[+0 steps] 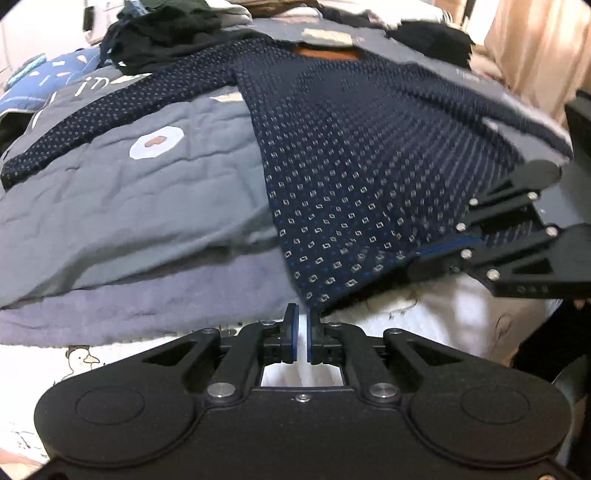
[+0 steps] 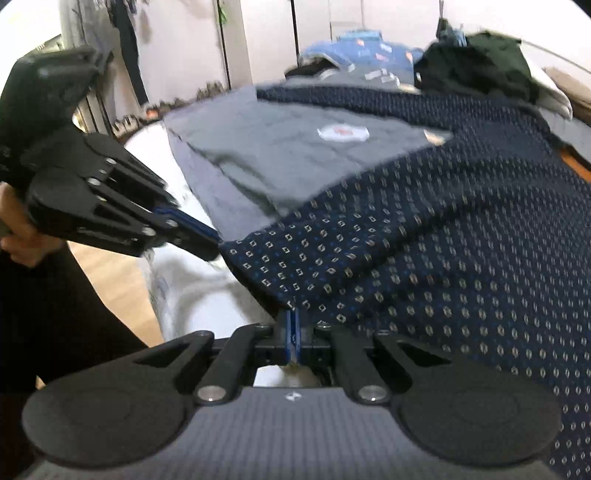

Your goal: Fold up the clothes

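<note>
**Both tongs clamped on sweater hem**

Navy knit sweater (image 1: 354, 155), woven with small pale diamond motifs, lies spread across a grey quilted bedspread (image 1: 147, 192); it fills the centre and right of the left wrist view. One sleeve runs out flat toward the left edge of the frame. An orange patch shows at the neckline, top centre.

Left gripper (image 1: 302, 321): blue-padded jaws narrow, pinching the hem's lower corner. Right gripper (image 2: 293, 325): jaws pressed together on the hem edge, bottom centre of its view; fabric appears caught between the pads, though blur limits certainty.

Dark crumpled clothes (image 1: 166, 33) heaped upper left. White sheet (image 1: 406, 321) below the hem.
</note>
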Motion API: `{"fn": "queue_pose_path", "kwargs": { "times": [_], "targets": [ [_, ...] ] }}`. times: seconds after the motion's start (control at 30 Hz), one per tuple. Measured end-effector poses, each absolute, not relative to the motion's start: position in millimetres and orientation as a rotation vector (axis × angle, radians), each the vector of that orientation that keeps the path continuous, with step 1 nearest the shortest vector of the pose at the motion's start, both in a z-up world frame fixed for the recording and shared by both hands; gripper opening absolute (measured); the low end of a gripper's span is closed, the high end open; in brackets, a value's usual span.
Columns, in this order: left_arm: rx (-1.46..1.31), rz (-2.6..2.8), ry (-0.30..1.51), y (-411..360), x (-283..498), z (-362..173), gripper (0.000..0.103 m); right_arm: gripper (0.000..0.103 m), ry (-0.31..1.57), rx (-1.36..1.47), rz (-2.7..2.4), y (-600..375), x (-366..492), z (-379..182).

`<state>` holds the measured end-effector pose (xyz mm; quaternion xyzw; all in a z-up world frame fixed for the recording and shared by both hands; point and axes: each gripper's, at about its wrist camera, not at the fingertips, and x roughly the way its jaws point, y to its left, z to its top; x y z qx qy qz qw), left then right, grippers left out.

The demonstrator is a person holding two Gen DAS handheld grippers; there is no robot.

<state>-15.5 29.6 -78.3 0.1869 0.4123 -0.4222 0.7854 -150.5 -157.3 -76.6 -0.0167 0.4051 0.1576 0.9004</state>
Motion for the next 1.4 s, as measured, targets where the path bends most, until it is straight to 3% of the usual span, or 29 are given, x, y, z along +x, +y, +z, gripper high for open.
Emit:
{"fn": "queue_pose_path", "kwargs": {
  "times": [0.07, 0.13, 0.17, 0.2, 0.27, 0.43, 0.5, 1.03, 1.4],
  "targets": [
    [0.354, -0.943, 0.893, 34, -14, -72, 0.013, 0.003, 0.867, -0.046, 0.313, -156, -147, -85],
    [0.277, -0.977, 0.875, 40, -13, -62, 0.035, 0.006, 0.881, -0.047, 0.312, -155, -147, -86],
    [0.231, -0.991, 0.856, 44, -12, -56, 0.051, 0.006, 0.877, -0.035, 0.32, -156, -148, -81],
    [0.185, -0.999, 0.831, 47, -12, -50, 0.059, 0.006, 0.869, -0.006, 0.328, -159, -150, -75],
    [0.099, -1.002, 0.799, 53, -8, -41, 0.059, 0.01, 0.85, 0.062, 0.347, -168, -153, -62],
    [0.038, -0.921, 0.77, 42, 0, -34, 0.059, 0.032, 0.762, 0.254, 0.301, -215, -169, -35],
    [0.046, -0.912, 0.763, 25, 1, -33, 0.059, 0.035, 0.724, 0.293, 0.232, -238, -180, -30],
    [0.095, -1.086, 0.705, -93, -40, -23, 0.063, 0.04, 0.492, 0.613, -0.322, -453, -245, -27],
    [0.137, -1.146, 0.731, -181, -26, -35, 0.063, 0.04, 0.441, 0.839, -0.472, -577, -254, -69]
  ]
}}
